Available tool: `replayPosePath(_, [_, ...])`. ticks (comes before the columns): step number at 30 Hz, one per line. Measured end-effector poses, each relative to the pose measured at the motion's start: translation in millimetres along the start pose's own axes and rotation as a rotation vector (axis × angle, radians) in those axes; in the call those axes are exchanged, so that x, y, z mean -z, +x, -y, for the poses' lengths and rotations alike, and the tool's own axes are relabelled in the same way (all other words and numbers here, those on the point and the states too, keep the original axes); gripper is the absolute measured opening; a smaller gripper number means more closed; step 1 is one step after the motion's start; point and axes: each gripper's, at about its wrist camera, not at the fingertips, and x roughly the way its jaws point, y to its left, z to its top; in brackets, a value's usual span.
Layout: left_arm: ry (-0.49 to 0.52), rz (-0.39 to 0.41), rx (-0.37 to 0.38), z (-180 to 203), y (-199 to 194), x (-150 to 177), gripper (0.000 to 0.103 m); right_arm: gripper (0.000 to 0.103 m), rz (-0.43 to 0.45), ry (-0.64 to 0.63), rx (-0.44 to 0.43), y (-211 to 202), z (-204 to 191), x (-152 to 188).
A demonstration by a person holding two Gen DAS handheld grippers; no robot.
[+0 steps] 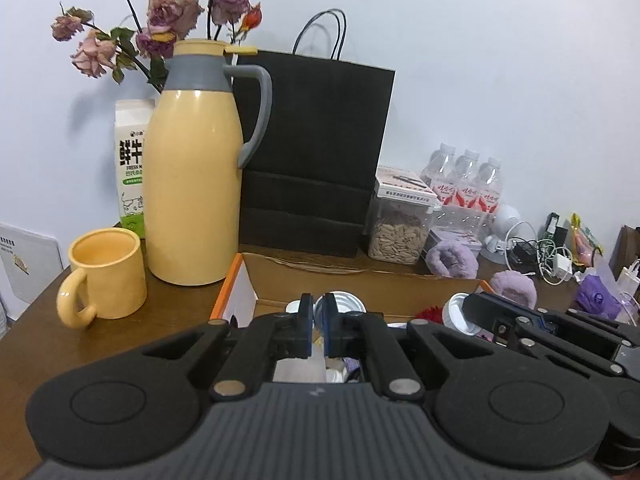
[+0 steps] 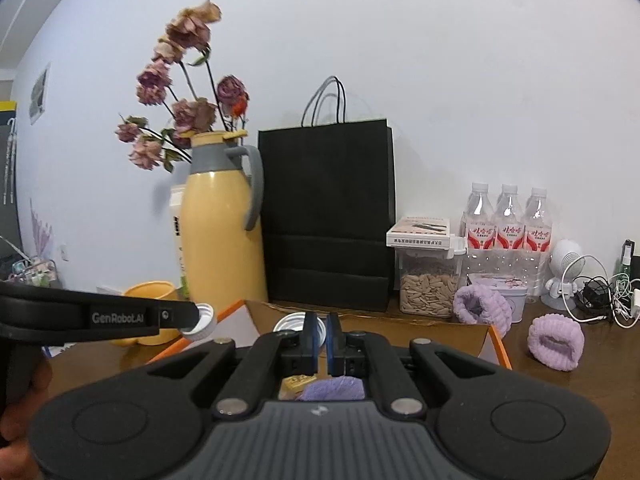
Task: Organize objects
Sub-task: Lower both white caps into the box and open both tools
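An open cardboard box (image 1: pixel 360 280) with orange flap edges sits in front of both grippers and holds small items, a round metal tin (image 1: pixel 344 304) among them. My left gripper (image 1: pixel 318 330) hovers over the box with its jaws nearly closed on a white bottle cap, which shows in the right wrist view (image 2: pixel 202 320). My right gripper (image 2: pixel 322 344) is shut and empty above the box (image 2: pixel 400 320), over a purple fuzzy band (image 2: pixel 332 390). Two more purple fuzzy bands (image 2: pixel 554 342) lie on the table right of the box.
A yellow thermos jug (image 1: pixel 192 184) and yellow mug (image 1: pixel 106 274) stand at the left. A black paper bag (image 1: pixel 316 152), a seed jar (image 1: pixel 396 232), water bottles (image 1: pixel 464 184), a small white fan (image 2: pixel 566 276) and tangled cables (image 1: pixel 544 256) line the back wall.
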Motion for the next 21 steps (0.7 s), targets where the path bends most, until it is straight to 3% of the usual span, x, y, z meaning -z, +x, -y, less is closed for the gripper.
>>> replayPosePath(9, [0.027,-0.044,-0.006,2,45,-2,0.005,0.003,-0.067,0.003,0.027,43,15,11])
replayPosePath(18, [0.065,-0.059,-0.009,0,60,5,0.009,0.007,-0.125,0.000,0.056,57,27,20])
replayPosePath(19, [0.067,-0.053,-0.012,0,59,5,0.013,0.010,-0.132,-0.003,0.060,56,28,22])
replayPosePath(20, [0.070,-0.049,-0.017,-1,58,6,0.031,0.014,-0.134,-0.006,0.070,54,28,23])
replayPosePath(21, [0.069,-0.040,-0.025,-2,57,6,0.064,0.020,-0.135,-0.008,0.073,52,28,25])
